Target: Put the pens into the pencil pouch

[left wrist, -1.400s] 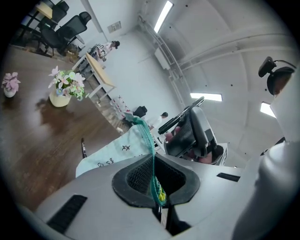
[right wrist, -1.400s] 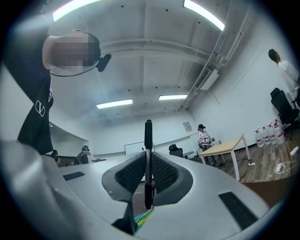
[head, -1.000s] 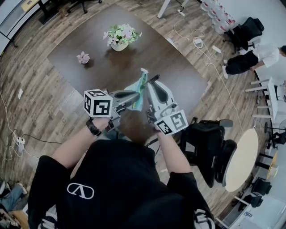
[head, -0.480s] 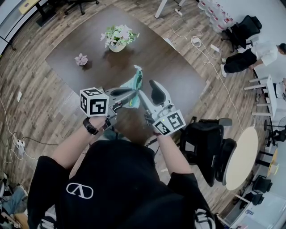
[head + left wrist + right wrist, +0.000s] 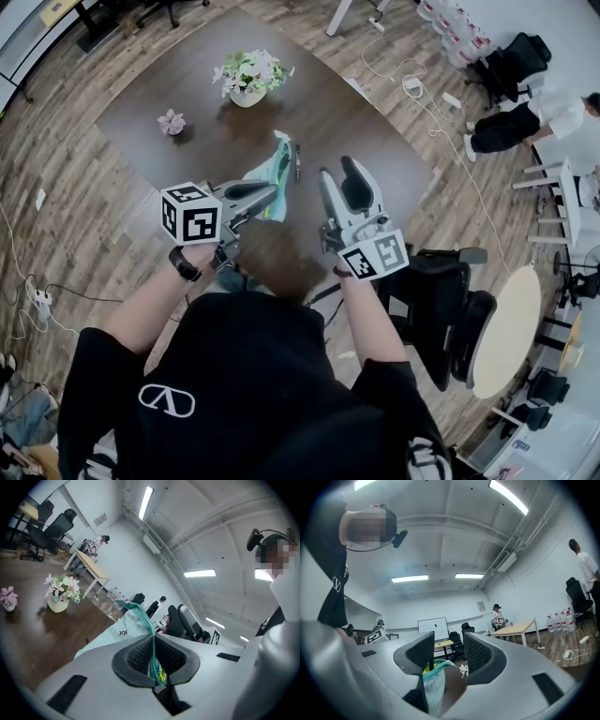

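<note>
**Head view.** Your left gripper [image 5: 274, 190] sits at centre-left. Its jaws are closed on the zip edge of the teal pouch [image 5: 275, 169], which hangs above the dark table [image 5: 216, 141], toward its near corner. A dark pen [image 5: 297, 161] stands just beside the pouch's right edge. You cannot tell whether it is touching the pouch or resting on the table. Your right gripper [image 5: 339, 173] is right of centre, clear of both pouch and pen. Its jaws have just been opening wide, then closing a little, and nothing is between its pads. The table's right edge runs down the frame just beyond this gripper. A black chair [image 5: 431, 300] crowds the lower right, near your right arm. The flower pot [image 5: 248, 80] and the small pink flower [image 5: 172, 121] stand well apart at the top of the frame, with bare tabletop between them and the pouch.

**Left gripper view.** The pads of the left gripper [image 5: 154, 660] pinch the pouch [image 5: 119, 632] by its zip. Something yellow-green [image 5: 162, 673] shows at the pouch's mouth.

**Right gripper view.** The jaws of the right gripper [image 5: 449, 651] stand apart. The pouch [image 5: 433, 677] shows low in the gap beyond them, ungripped.
</note>
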`<state>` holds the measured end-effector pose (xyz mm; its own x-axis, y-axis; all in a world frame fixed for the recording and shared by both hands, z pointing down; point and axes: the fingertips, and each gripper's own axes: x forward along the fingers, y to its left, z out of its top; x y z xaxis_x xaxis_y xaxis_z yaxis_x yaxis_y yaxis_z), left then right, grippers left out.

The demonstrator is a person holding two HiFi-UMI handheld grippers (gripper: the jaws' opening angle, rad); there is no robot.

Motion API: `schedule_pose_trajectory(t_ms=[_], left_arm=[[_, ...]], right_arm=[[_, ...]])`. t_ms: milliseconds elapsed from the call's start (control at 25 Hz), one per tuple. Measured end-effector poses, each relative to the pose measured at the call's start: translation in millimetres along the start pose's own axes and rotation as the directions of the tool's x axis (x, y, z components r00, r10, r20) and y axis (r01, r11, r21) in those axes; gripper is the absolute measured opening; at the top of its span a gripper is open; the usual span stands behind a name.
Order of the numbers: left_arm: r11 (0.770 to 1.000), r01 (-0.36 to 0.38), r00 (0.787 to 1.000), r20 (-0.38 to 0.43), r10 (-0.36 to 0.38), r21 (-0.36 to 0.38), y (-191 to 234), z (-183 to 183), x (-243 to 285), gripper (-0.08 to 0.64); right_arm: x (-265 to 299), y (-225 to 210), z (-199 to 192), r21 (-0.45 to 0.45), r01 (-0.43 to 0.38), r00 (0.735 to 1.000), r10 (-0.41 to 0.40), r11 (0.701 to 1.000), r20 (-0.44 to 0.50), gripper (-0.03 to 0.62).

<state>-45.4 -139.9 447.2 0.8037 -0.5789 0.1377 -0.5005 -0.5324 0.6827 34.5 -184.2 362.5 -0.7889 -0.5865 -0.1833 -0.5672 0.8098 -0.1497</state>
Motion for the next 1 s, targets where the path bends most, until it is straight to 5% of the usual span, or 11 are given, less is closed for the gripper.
schedule_pose_trajectory(t_ms=[280,440,600,760,1000], left_arm=[[0.994,0.04,0.996,0.075,-0.047,0.102,-16,6,-15,0.014],[0.997,-0.036,0.997,0.064,0.032,0.063,12,-10,-19,0.014],[0.998,-0.042,0.997,0.067,0.039,0.049,16,-18,-26,0.014],[0.998,-0.049,0.995,0.09,0.045,0.044,19,-19,-34,0.014],[0.996,-0.086,0.991,0.106,0.086,-0.005,35,-29,-49,0.014]], right_arm=[[-1,-32,-42,0.047,0.059,0.993,-0.054,0.997,-0.101,0.198],[1,-30,-59,0.072,0.065,0.99,-0.055,0.995,-0.133,0.198],[1,-59,-117,0.008,0.128,0.942,-0.119,0.992,-0.314,0.198],[4,-111,-226,-0.014,0.19,0.786,-0.161,0.982,-0.596,0.192],[17,-153,-367,0.036,0.229,0.454,-0.074,0.973,-0.888,0.16]])
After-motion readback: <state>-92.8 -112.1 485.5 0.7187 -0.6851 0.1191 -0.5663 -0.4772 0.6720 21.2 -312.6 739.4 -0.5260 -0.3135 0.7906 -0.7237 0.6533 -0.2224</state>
